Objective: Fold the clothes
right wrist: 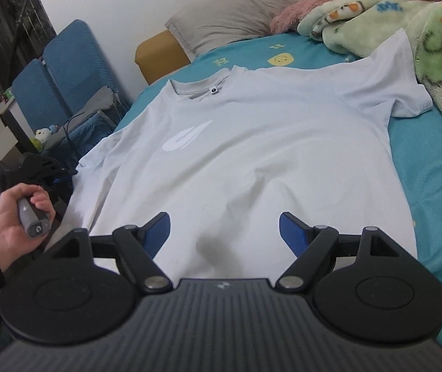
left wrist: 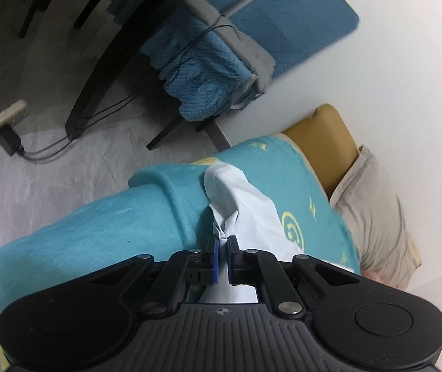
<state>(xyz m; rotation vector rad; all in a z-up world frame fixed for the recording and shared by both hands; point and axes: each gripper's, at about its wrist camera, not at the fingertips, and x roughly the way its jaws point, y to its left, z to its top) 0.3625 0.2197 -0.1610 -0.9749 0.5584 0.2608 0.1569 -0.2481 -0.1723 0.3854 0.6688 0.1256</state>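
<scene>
Right wrist view: shirt flat, left sleeve pinched

T-shirt (right wrist: 252,142) lies spread face-up on the teal bed sheet (right wrist: 431,167), collar away from the right gripper (right wrist: 224,229), whose jaws gape above the hem. Beside that shirt's left edge, the left gripper (left wrist: 223,241) is clenched on sleeve cloth.

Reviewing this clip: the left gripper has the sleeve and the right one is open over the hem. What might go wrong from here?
1. The left gripper pinches only a small bunch of the T-shirt sleeve, so the cloth may slip out when lifted.
2. That sleeve hangs over the bed edge; a one-sided pull may drag the shirt askew.
3. The right gripper is open above the hem and may also catch the teal sheet.
</scene>
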